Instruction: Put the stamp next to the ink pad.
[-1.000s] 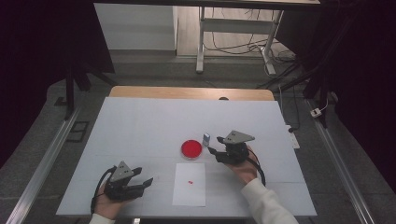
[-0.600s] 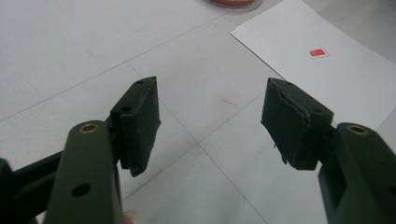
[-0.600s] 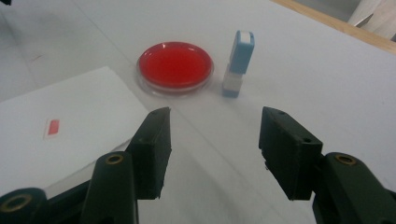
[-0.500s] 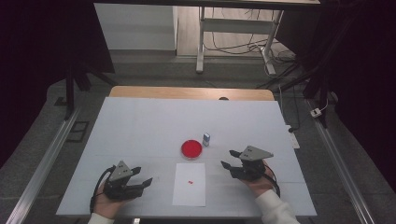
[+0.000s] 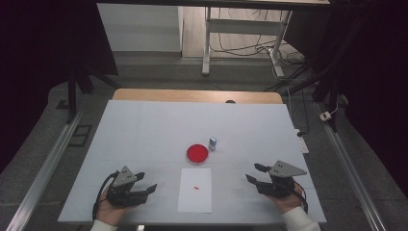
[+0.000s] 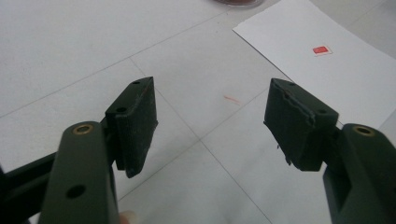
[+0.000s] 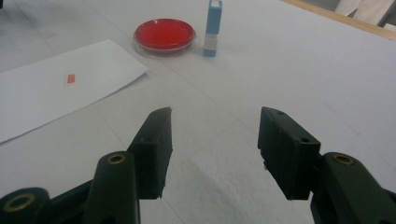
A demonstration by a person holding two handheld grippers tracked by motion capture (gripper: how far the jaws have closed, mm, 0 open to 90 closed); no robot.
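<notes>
White tabletop [image 5: 144, 130] takes up the middle of the high view, with dark floor and a metal frame beyond it at the top.

Between the jaws of the left gripper [image 5: 143, 185], at the lower left of that view, nothing is held; they stand well apart and have just been opening further, with bare table seen between them in the left gripper view. The jaws of the right gripper [image 5: 256, 173], at the lower right, are likewise parted and empty.

Ahead of the right jaws, toward the upper left of the right gripper view, a small blue and white stamp [image 7: 213, 28] stands upright, its long axis vertical, just beside a round red ink pad [image 7: 164, 33]. In the high view both sit at the centre, above a white sheet of paper [image 5: 195, 199] that lies between the two grippers and bears a small red mark [image 5: 196, 187].

The stamp is judged to lie nearer the right gripper, up and to the left of its jaws, so a reach from that side would meet it first; the ink pad stands between the stamp and the left gripper.
</notes>
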